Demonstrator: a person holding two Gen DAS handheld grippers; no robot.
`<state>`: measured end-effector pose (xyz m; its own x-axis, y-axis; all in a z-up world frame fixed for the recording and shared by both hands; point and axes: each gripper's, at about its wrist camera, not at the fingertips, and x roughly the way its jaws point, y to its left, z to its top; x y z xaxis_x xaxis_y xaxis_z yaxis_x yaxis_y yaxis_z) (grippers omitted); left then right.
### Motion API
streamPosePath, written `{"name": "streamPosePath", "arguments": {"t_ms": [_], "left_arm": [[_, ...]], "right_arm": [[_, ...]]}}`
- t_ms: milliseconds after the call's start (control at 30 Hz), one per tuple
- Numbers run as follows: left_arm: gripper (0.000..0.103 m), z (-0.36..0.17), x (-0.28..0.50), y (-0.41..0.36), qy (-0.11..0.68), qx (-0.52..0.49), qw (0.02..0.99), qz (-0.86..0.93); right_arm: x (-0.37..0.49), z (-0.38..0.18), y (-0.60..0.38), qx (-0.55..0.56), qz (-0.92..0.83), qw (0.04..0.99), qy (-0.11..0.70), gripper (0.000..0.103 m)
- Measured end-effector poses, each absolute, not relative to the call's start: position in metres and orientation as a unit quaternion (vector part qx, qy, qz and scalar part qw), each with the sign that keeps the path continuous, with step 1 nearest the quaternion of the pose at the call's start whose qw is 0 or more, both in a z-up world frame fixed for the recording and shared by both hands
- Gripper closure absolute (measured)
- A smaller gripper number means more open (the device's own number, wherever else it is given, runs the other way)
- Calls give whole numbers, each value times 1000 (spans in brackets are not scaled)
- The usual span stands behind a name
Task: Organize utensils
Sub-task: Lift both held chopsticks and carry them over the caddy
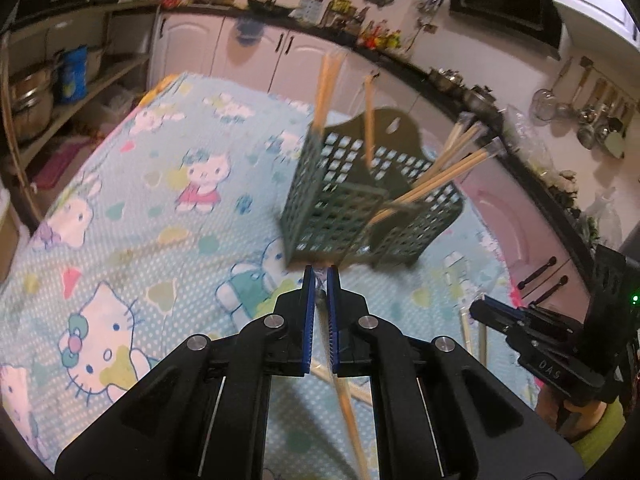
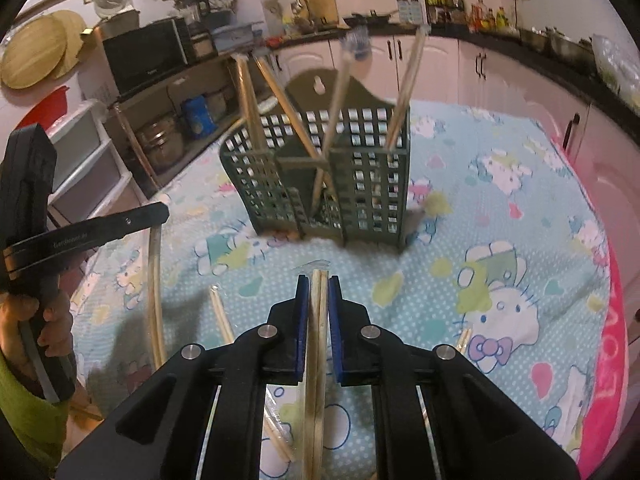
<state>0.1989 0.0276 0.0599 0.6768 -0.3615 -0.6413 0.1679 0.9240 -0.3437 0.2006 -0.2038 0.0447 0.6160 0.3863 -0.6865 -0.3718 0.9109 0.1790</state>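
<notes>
A dark green lattice utensil holder (image 1: 332,216) (image 2: 360,184) stands on the cartoon-cat tablecloth, with several wooden chopsticks (image 1: 326,92) (image 2: 408,92) leaning in its compartments. My left gripper (image 1: 320,276) is just in front of the holder and is shut on a thin chopstick (image 1: 346,404) that runs back between its fingers, with a bit of clear wrapper at the tips. My right gripper (image 2: 319,280) is shut on a pair of wooden chopsticks (image 2: 316,344), short of the holder. Each gripper shows at the edge of the other's view.
Loose chopsticks (image 2: 156,300) (image 1: 472,332) lie on the tablecloth (image 2: 500,240) near the front. A pink edge (image 2: 612,360) borders the cloth on the right. A person's hand (image 2: 48,320) holds the left gripper. Kitchen cabinets, shelves with pots and a microwave surround the table.
</notes>
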Motion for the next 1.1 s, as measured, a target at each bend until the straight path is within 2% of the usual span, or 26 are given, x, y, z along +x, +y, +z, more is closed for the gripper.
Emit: {"name": "streamPosePath", "arguments": {"t_ms": [567,1100], "left_arm": [[102,142,209,10,293,-102,933,-180],[102,212,241,-10,220,-79,953,-194]], "right_arm": [[190,116,-221,19,213,936,281,97],[232,193,-248,50,186,963,186,97]]}}
